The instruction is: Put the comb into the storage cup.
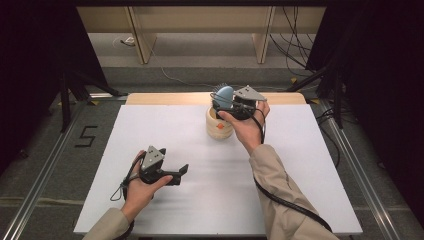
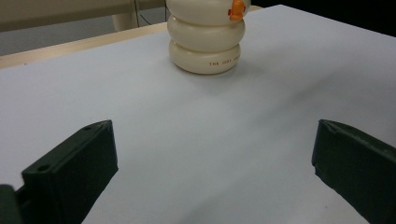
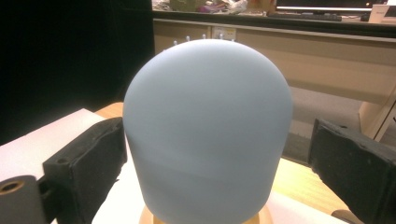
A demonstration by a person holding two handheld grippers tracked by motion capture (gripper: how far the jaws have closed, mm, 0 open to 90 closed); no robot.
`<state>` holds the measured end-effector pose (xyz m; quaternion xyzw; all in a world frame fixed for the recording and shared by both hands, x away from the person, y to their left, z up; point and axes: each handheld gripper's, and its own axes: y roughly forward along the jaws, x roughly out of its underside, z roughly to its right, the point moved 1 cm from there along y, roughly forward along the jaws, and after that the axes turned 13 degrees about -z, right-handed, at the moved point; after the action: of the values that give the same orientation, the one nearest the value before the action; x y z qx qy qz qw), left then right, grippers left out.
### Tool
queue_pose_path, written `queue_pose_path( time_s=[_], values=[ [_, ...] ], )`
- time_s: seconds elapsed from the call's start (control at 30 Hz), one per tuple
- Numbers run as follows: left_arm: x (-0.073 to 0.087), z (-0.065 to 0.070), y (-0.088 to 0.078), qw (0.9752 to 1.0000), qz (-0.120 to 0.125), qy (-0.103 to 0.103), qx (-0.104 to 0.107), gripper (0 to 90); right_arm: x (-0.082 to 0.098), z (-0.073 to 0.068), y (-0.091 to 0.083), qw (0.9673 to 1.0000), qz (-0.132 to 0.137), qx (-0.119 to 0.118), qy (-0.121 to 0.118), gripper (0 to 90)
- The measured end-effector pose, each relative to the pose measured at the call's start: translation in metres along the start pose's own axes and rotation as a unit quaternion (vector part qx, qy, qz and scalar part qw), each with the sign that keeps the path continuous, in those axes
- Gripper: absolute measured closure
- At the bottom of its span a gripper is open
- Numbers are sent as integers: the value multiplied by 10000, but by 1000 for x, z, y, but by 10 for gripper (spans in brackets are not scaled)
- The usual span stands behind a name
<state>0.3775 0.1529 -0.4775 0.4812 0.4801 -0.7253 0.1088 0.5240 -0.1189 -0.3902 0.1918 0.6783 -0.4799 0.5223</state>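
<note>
A cream ribbed holder (image 1: 219,125) with an orange mark stands at the back middle of the white board (image 1: 165,135). A pale blue, dome-headed brush (image 1: 224,94) sticks up out of it, with small bristles at its far side. My right gripper (image 1: 223,101) is open around the brush head (image 3: 208,130). Its left jaw is close against the dome and its right jaw stands a little off it. My left gripper (image 1: 180,175) rests at the front left, open and holding nothing, pointing toward the holder (image 2: 205,42).
The white board lies on a wooden table whose edge (image 1: 165,98) shows at the back. A "5" (image 1: 86,136) is marked on the floor to the left. Black stand legs (image 1: 65,100) and cables (image 1: 295,50) flank the table. Wooden furniture legs (image 1: 142,45) stand behind.
</note>
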Motion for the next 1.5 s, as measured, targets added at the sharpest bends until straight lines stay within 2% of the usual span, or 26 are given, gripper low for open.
queue_pose_path(
  time_s=[1.5],
  values=[
    [0, -1, 0, 10000, 16, -10, -20, 0, 7, 0, -21, 9998, -67, -136, -155, 57]
  ],
)
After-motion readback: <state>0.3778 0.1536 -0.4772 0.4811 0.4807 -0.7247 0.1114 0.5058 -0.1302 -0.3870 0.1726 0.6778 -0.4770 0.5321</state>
